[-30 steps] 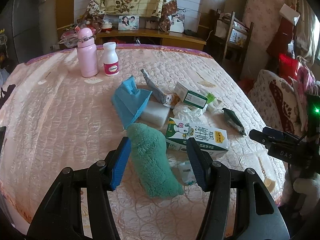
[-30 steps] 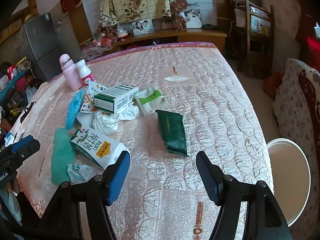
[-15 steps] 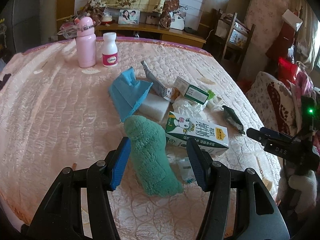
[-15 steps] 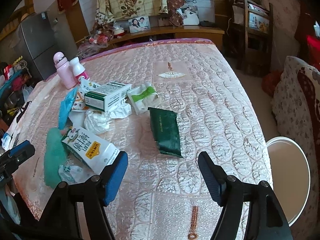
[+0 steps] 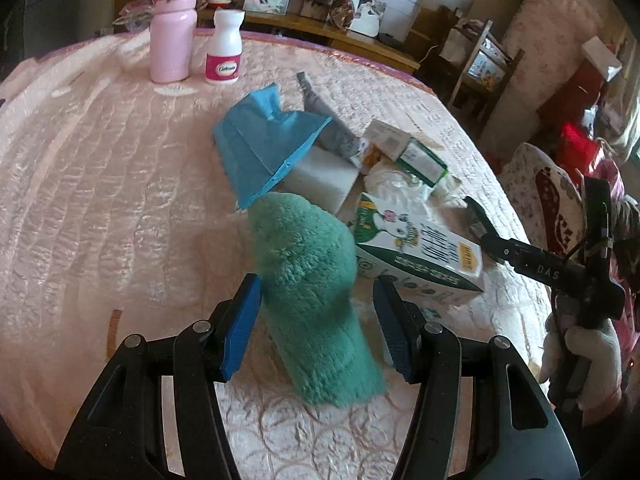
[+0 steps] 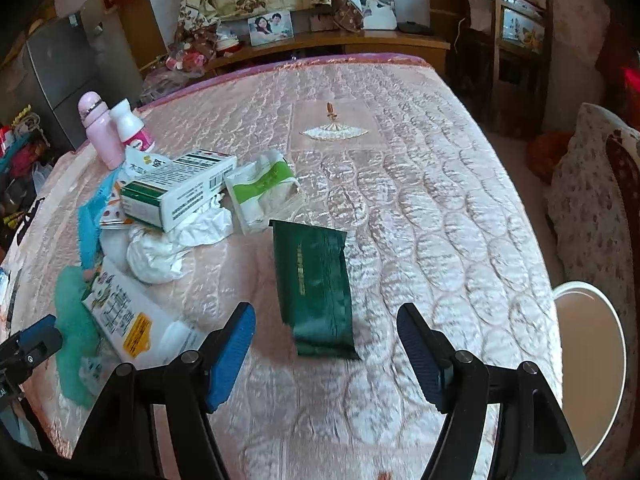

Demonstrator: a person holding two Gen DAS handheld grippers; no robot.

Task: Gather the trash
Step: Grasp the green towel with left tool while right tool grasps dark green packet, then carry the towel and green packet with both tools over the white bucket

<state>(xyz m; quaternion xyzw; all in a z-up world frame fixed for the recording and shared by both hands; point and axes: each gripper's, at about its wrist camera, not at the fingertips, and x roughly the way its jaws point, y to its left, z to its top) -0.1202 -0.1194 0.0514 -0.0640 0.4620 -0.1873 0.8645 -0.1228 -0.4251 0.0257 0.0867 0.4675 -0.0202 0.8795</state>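
Right wrist view: right gripper [image 6: 326, 354] wide, over green pack [image 6: 314, 288]; bare bed [image 6: 440, 208] beyond. Left gripper [image 5: 316, 322] wide around green cloth [image 5: 312, 288].

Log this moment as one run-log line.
left gripper: open, astride green fuzzy cloth | right gripper: open, over dark green packet | nothing held | white bin beside bed

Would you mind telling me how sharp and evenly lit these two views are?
Left wrist view: fisheye bends the bed edge, the green cloth is motion-smeared, and sheen glares off the quilt. Right wrist view: sharper on the green packet, with dark vignetted corners and the same bowed edges.
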